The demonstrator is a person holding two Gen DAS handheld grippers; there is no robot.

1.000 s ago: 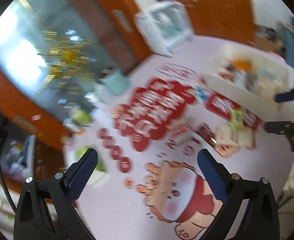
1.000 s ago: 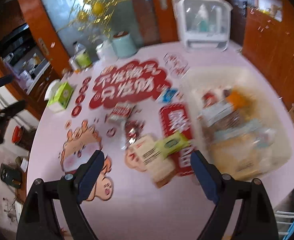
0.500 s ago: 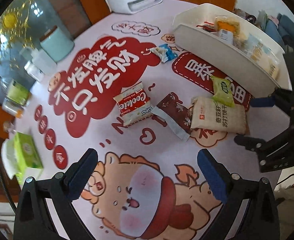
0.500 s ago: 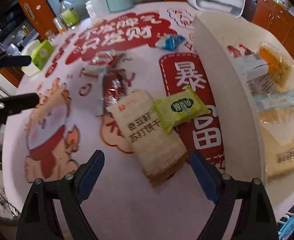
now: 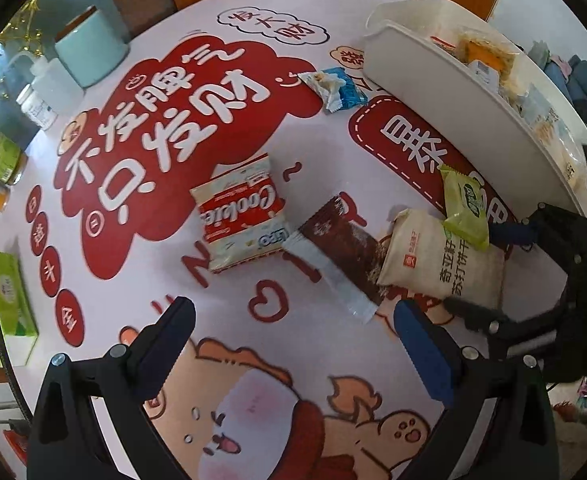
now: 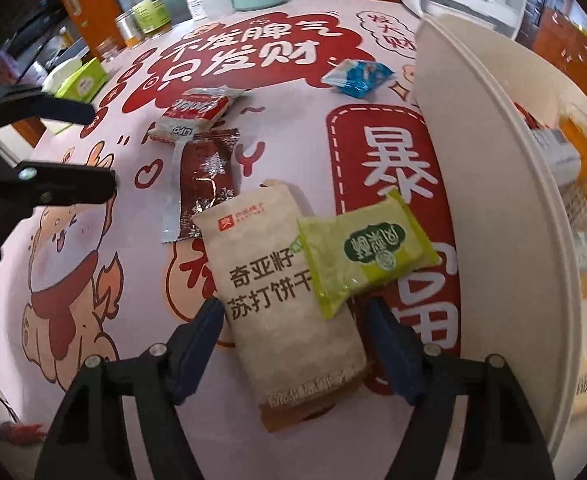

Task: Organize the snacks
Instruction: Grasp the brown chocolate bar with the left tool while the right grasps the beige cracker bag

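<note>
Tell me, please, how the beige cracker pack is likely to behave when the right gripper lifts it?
The beige cracker pack looks boxy, so probably fairly stiff. The green packet lying on it may slide off. Crackers could crack if the right gripper squeezes hard.

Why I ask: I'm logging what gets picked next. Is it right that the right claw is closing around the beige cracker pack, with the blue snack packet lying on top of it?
Not quite. The packet on the beige cracker pack is the green packet, as the right wrist view shows. The blue packet lies apart, farther up the table. The right claw does straddle the pack.
</note>
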